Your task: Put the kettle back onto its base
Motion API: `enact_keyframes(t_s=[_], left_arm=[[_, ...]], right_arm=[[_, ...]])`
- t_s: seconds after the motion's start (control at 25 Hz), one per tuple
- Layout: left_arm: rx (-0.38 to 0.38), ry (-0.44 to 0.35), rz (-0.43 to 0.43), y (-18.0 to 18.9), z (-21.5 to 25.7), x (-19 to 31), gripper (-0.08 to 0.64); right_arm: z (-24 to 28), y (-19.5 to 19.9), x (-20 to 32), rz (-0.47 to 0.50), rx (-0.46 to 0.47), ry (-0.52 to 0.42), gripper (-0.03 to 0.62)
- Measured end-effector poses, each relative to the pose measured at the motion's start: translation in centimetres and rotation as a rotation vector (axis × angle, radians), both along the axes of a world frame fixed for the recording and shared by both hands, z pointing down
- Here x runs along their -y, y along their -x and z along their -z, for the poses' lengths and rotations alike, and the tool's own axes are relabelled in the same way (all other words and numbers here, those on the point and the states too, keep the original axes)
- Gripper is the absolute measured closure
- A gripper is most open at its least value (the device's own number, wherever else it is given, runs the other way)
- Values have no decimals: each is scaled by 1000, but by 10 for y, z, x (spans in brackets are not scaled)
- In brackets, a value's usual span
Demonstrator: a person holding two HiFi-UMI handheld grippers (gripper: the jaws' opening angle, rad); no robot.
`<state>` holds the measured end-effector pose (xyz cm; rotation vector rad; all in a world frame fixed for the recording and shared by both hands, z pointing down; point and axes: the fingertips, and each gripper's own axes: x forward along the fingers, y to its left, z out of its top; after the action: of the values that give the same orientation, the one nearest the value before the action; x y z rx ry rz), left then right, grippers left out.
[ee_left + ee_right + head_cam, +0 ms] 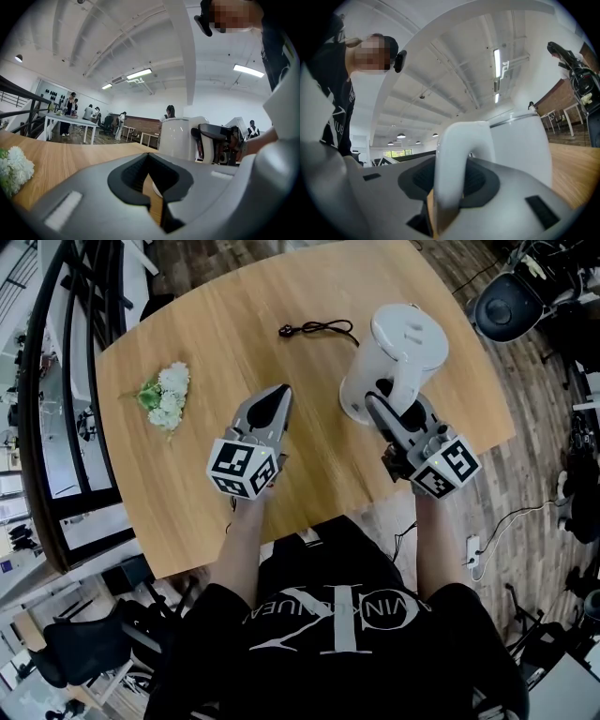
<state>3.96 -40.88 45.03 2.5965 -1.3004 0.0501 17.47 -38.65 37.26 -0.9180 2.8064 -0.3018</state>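
One lidded kettle (398, 357), right gripper (380, 409) clamping handle (454, 154)

The head view looks from high above, steeply down on the wooden table (234, 343), with the person's body at 6 o'clock of the frame. The left gripper view sits low, close over the table, and faces level across it; the kettle (177, 138) stands near 3 o'clock there. The right gripper view is very near the kettle's handle and tilts up to the ceiling. All three views share the kettle; the head and left gripper views share also the flowers (166, 395)
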Motion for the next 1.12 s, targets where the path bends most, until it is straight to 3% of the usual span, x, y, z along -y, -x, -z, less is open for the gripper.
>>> enact_keyframes(t_s=[0.6,1.12], left_arm=[[-29,9,-25,-5,-3,-13,551],[-19,0,-13,10,2,-26,551]], right_arm=[[-12,1,-21,18,-81,5,460],[-32,14,-44,129,-235,-4,460]])
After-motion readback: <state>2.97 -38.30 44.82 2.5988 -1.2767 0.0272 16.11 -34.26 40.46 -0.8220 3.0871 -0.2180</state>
